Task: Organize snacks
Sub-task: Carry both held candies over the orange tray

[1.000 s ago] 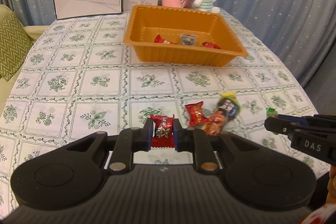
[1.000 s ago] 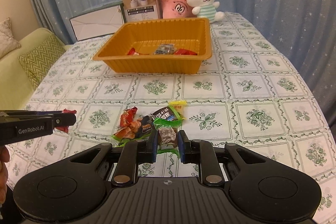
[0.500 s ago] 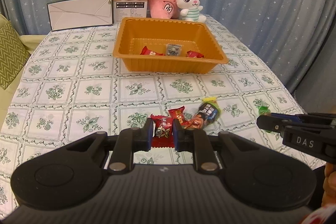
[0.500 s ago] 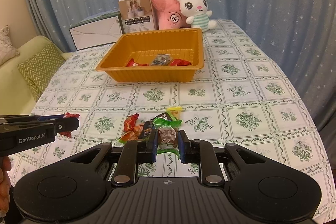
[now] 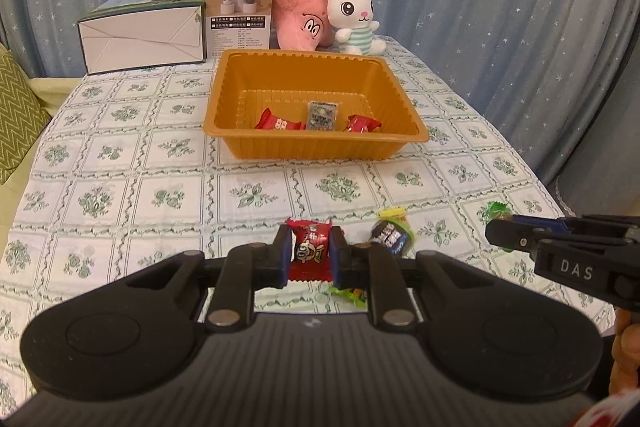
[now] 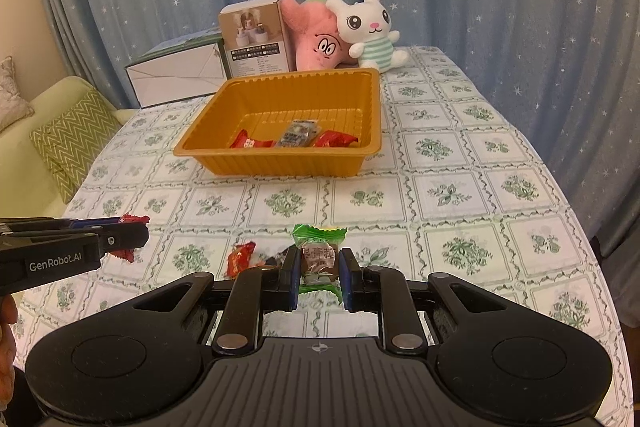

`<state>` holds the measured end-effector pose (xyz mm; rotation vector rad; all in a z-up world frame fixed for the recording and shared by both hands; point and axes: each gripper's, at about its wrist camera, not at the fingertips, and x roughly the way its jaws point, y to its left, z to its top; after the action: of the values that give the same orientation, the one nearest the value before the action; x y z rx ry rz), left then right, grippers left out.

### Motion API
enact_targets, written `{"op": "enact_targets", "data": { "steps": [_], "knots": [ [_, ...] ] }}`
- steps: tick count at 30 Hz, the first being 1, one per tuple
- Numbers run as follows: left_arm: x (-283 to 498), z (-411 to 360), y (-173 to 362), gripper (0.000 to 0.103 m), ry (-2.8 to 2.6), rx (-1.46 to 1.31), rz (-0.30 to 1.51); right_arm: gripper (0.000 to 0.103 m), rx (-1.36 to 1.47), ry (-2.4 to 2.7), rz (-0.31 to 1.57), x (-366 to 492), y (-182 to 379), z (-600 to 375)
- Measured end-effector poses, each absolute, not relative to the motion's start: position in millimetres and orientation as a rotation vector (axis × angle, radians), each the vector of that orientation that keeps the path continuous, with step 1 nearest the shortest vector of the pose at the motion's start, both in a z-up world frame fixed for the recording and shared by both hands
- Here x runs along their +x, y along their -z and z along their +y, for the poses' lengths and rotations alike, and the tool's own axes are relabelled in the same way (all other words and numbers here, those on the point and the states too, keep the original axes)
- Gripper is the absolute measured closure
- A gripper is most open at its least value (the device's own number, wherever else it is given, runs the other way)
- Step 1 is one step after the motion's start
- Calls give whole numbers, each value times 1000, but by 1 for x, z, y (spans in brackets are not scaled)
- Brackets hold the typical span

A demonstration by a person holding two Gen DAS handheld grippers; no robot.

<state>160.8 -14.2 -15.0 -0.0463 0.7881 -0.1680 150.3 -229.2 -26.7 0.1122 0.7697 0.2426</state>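
Observation:
My left gripper (image 5: 310, 253) is shut on a red wrapped candy (image 5: 310, 251), held above the table. My right gripper (image 6: 319, 267) is shut on a green-and-brown wrapped candy (image 6: 318, 253), also lifted. The orange tray (image 5: 404, 99) stands further back at the middle of the table and holds two red snacks (image 5: 277, 124) and a grey packet (image 5: 322, 115). Loose snacks lie on the cloth below the grippers: a dark packet (image 5: 390, 233) and a red candy (image 6: 240, 257). The right gripper shows at the right of the left wrist view (image 5: 496, 229); the left gripper shows at the left of the right wrist view (image 6: 136, 235).
Behind the tray stand a white box (image 5: 142, 41), a small carton (image 5: 239, 13), a pink plush (image 5: 300, 19) and a white bunny plush (image 5: 354, 15). A sofa with a zigzag cushion (image 6: 72, 135) is at the left. Blue starred curtains surround the table (image 6: 460, 187).
Both grippers have risen and drawn back from the table with their candies; the tray and the loose snacks look farther and lower than before.

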Motion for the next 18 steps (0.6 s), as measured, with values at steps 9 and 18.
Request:
{"op": "enact_targets", "data": {
  "steps": [9,18],
  "knots": [
    [203,-12,5,86,185,-25,770,83,125,-264,746,191,15,-230],
    [267,-5,-2,86,202,-27,757,83,148,-288,743,256,4,-225]
  ]
}}
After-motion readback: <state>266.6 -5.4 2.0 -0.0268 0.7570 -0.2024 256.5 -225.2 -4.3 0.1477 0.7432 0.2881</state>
